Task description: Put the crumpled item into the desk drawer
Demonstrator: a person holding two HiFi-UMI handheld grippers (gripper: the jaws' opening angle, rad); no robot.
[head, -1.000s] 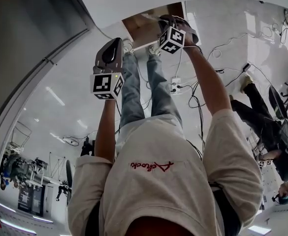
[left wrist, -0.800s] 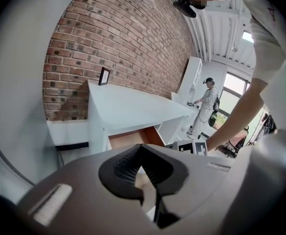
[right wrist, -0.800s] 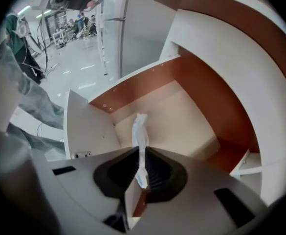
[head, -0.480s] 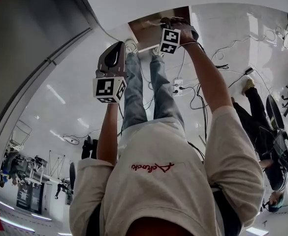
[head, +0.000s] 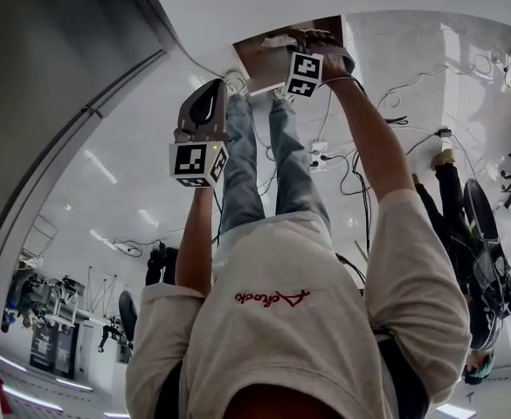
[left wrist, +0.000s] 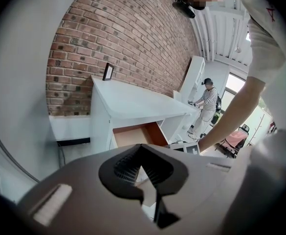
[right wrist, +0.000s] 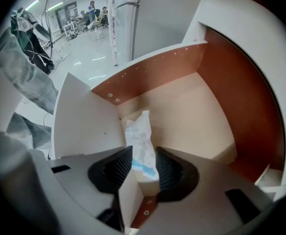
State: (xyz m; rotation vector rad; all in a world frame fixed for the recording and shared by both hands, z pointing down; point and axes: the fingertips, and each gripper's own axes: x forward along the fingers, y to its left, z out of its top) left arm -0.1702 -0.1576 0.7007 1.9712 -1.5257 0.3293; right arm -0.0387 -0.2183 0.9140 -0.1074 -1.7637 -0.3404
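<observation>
The crumpled white plastic wrapper with blue print [right wrist: 139, 136] is being seen lying inside the open desk drawer with a pale wooden floor and reddish-brown walls [right wrist: 191, 111], tucked into the corner where a white panel meets a brown wall. The right gripper [right wrist: 143, 153] is being held steeply down over that corner. Its jaws have just been opening and are now being kept wide, so the wrapper is being framed between the two ribbed pads and just beyond them without being pinched by either. By its look, the wrapper is being judged very light, soft and springy, with a slick film that could slide or cling to a pad, and not fragile. Should it need taking again, the bunched middle is being judged the best hold, since a loose edge would slip. The left gripper [left wrist: 140, 153] is being held well apart from the drawer, aimed toward the desk from farther back, its jaws being kept together on nothing.
</observation>
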